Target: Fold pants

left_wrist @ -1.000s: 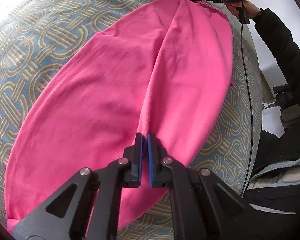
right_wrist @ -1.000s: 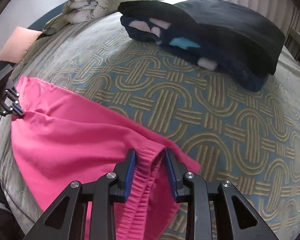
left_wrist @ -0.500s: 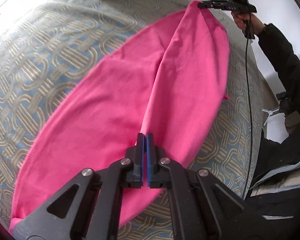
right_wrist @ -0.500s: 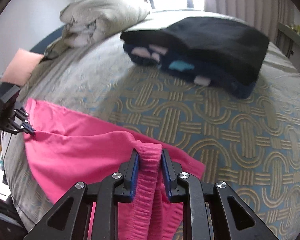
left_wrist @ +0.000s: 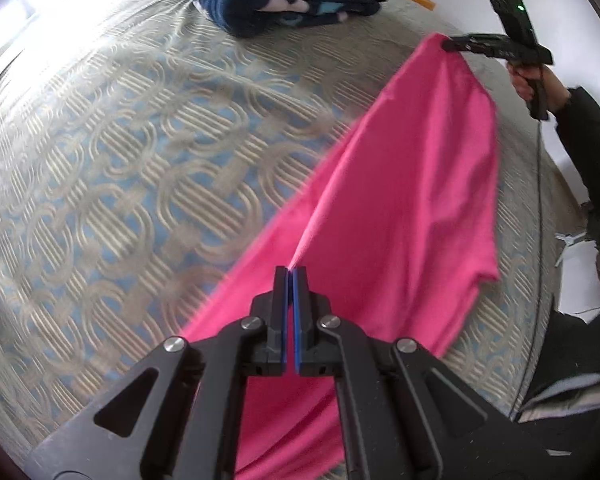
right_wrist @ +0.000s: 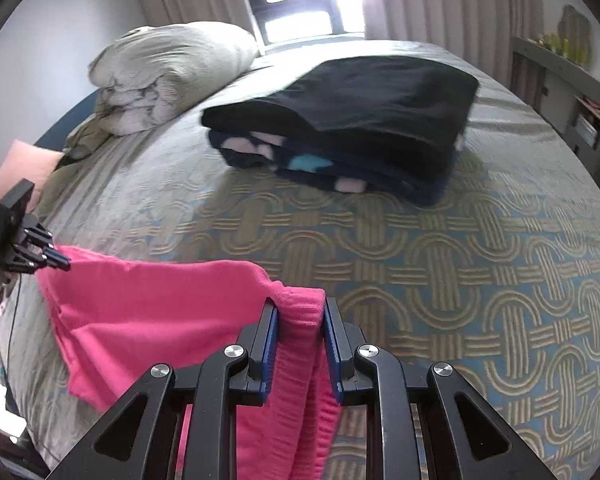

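My left tongs (left_wrist: 290, 276) are clamped on a thin fold of the pants (left_wrist: 400, 200), which hang stretched above the bed (left_wrist: 140, 160). Only the right view shows my right tongs (right_wrist: 300, 320) pinching the ribbed waistband, a grey duvet (right_wrist: 168, 72) and a clothes pile (right_wrist: 340, 120).

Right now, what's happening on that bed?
A person is folding pink pants over the patterned bedspread, one handheld gripper per hand. The left gripper is shut on one end of the cloth; the right gripper has just closed on the ribbed waistband. The fabric hangs lifted between them.
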`<state>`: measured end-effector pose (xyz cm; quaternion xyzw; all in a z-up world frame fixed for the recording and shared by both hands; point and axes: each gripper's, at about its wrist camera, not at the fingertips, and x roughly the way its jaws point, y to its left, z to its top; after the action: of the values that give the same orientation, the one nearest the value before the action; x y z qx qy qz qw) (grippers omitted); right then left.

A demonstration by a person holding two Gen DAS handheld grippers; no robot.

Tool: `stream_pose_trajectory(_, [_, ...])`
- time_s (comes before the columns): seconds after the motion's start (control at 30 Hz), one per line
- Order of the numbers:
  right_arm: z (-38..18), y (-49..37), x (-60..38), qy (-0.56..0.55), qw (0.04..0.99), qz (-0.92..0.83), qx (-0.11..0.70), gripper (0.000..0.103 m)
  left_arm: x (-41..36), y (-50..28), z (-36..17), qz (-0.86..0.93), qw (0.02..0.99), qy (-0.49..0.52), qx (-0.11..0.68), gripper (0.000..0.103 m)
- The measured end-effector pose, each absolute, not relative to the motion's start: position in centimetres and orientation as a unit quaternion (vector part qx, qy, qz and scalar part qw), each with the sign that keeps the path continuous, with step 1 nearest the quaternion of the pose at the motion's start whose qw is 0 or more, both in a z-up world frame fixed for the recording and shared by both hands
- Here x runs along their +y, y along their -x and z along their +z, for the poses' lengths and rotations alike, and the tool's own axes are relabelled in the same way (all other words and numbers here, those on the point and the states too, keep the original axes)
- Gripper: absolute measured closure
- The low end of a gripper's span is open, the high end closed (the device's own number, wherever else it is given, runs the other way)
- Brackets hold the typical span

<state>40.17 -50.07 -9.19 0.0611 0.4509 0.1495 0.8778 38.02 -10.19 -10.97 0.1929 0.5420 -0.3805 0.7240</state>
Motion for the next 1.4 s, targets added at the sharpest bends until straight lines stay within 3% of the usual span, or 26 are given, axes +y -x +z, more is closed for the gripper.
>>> stream_pose_trajectory(0.2, [-11.9, -41.6, -50.5, -0.072, 0.866, 0.129, 0.478, 0.082, -11.1, -40.5, -14.7, -0.345, 0.704, -0.200, 0.587, 0.098])
stream_pose_trajectory(0.27, [-12.8, -42.1, -50.3, -0.071, 0.860, 0.120, 0.491, 0.079, -10.6, -40.5, -15.3, -0.335, 0.706, -0.198, 0.591, 0.085])
stream_pose_trajectory(0.33, [-13.2, -42.2, -50.5, -0.077, 0.858, 0.110, 0.496, 0.075, -8.7, -40.4, -14.5, -0.321, 0.721, -0.179, 0.588, 0.066])
stream_pose_trajectory(0.4, [-12.8, -41.7, -50.8, -0.076, 0.861, 0.087, 0.495, 0.061, -5.3, -39.8, -12.3, -0.307, 0.743, -0.155, 0.574, 0.052])
stream_pose_trajectory(0.5, [-11.0, -40.0, -51.1, -0.065, 0.875, 0.066, 0.476, 0.051, 1.0, -37.8, -8.2, -0.283, 0.776, -0.128, 0.550, 0.048])
stream_pose_trajectory(0.63, [-7.3, -36.8, -48.9, -0.046, 0.894, 0.075, 0.440, 0.050, 10.4, -33.6, -3.9, -0.239, 0.813, -0.086, 0.523, 0.036])
stream_pose_trajectory(0.77, [-3.9, -33.3, -41.2, -0.041, 0.895, 0.185, 0.405, 0.049, 18.1, -28.1, -3.5, -0.190, 0.833, -0.049, 0.517, 0.036])
stream_pose_trajectory(1.03, [-2.1, -27.7, -16.2, 0.055, 0.855, 0.378, 0.351, 0.049, 27.5, -23.5, -10.1, -0.138, 0.841, 0.081, 0.516, 0.038])
stream_pose_trajectory(1.2, [-4.1, -26.2, -1.5, 0.170, 0.844, 0.401, 0.314, 0.076, 28.5, -24.2, -12.6, -0.124, 0.856, 0.083, 0.495, 0.046])
stream_pose_trajectory(1.4, [-7.3, -28.3, 7.3, 0.191, 0.822, 0.422, 0.330, 0.081, 30.9, -26.0, -14.9, -0.102, 0.847, 0.132, 0.505, 0.048])
